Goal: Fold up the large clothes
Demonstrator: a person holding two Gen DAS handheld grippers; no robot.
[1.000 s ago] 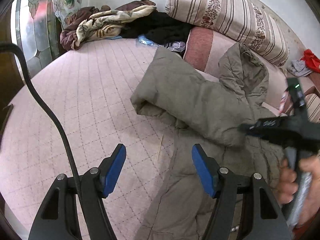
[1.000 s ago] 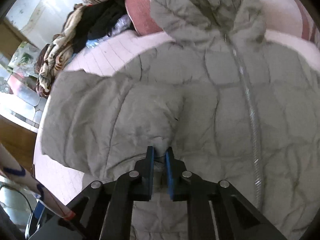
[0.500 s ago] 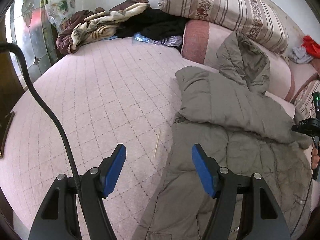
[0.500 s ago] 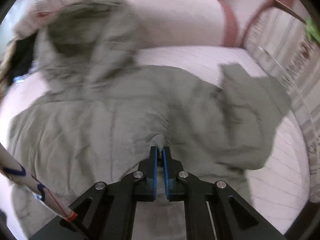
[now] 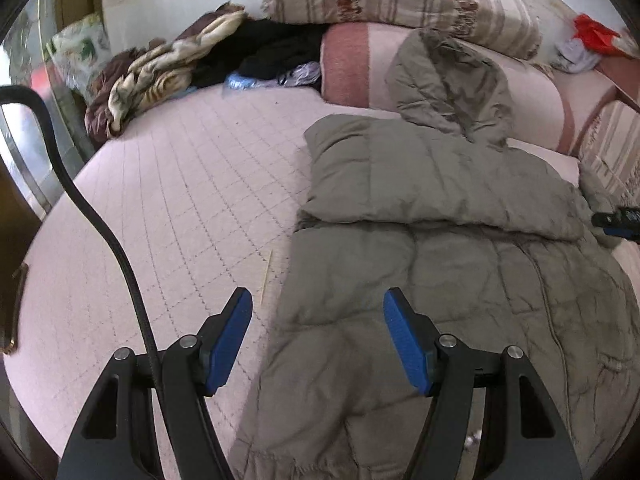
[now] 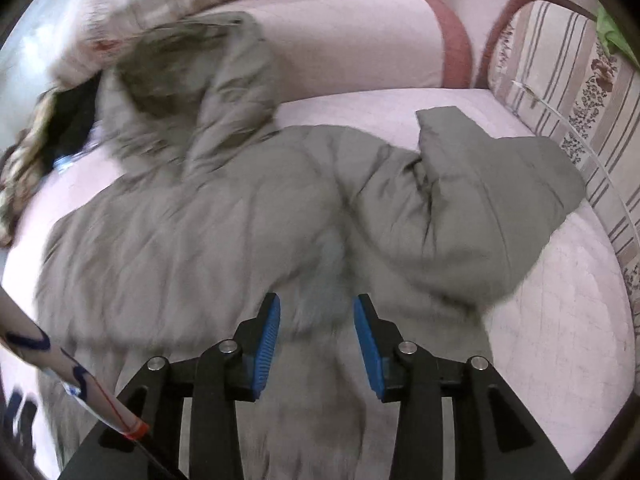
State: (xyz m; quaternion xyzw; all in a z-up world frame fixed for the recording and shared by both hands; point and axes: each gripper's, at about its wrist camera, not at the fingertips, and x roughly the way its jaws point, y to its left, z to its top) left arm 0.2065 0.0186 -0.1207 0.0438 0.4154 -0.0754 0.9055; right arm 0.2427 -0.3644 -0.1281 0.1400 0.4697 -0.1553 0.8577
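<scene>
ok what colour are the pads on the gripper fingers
Blue, on both the left gripper and right gripper; clearest in the left wrist view.

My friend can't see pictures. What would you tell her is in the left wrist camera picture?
A big grey-green puffy coat lies on a pink quilted bed, with one sleeve folded across its chest and its hood resting on a pink bolster. The left gripper hovers open above the coat's edge, blue fingers apart and empty. Crumpled clothes sit behind.
</scene>
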